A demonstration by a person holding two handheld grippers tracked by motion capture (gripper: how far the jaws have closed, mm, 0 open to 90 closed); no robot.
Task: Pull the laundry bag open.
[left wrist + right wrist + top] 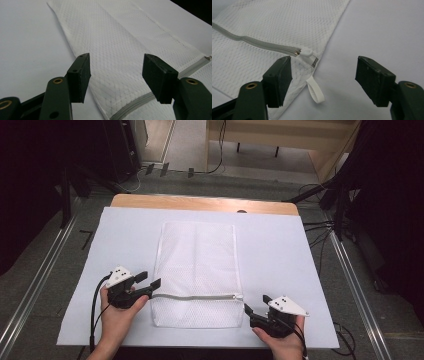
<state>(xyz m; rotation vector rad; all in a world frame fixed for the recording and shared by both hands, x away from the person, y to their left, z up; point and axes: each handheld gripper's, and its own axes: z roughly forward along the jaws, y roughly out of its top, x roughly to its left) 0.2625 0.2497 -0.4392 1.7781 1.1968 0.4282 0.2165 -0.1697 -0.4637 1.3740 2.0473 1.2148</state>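
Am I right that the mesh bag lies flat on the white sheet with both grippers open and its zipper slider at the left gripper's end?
Not quite: the zipper slider sits at the right gripper end, as the right gripper view shows. The mesh bag does lie flat on the white sheet, and the left gripper is open too.

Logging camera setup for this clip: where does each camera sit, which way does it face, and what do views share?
High view: above the person's side, looking forward and down on the table; both hands show.
Left gripper view: rides the left hand-held gripper, facing the mesh bag.
Right gripper view: rides the right hand-held gripper, facing the zipper pull.
All three share the bag and its zipper.
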